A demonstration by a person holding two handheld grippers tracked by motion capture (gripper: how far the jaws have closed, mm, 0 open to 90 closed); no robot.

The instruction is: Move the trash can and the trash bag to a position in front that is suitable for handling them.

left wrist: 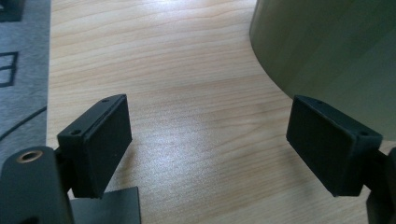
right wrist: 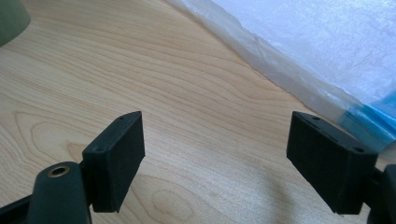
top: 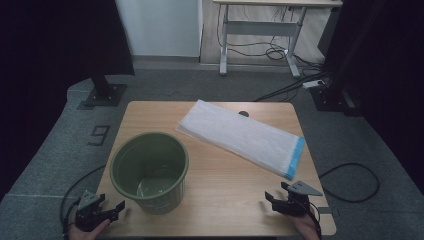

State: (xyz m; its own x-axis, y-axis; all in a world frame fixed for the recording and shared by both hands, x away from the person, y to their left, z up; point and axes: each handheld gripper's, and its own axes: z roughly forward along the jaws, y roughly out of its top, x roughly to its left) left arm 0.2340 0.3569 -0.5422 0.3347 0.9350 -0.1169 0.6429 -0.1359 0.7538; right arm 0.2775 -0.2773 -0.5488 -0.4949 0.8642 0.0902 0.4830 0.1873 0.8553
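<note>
green bucket [top: 149, 171]: round, olive green, upright, mouth open upward, standing on the near left part of the wooden surface [top: 225, 200]. inside looks bare; a pale sheen shows on its floor. in the left gripper view its curved wall [left wrist: 327, 51] rises at the upper right.

stack of plastic bags [top: 240, 136]: flat, translucent white, with a blue band along one short end. lies to the right of the bucket and farther back, set at a slant, its blue end nearest the surface's right edge. apart from the bucket. in the right gripper view its edge [right wrist: 299, 51] crosses the upper right, the blue band at the far right.

left gripper [top: 114, 209]: just beside the bucket on its near left side, at the surface's near edge, held in a hand [top: 86, 231]. fingers [left wrist: 98, 142] spread wide, bare wood between them; the right-hand finger stands close before the bucket's wall, contact cannot be told.

right gripper [top: 272, 199]: well to the right of the bucket, near the surface's near right corner, short of the bags' blue end. grey three-cornered plate on top. fingers [right wrist: 116, 158] spread wide, gripping nothing, bare wood between them.

beyond the bucket: grey carpet floor [top: 55, 150], a desk frame [top: 260, 30] with cables.
</note>
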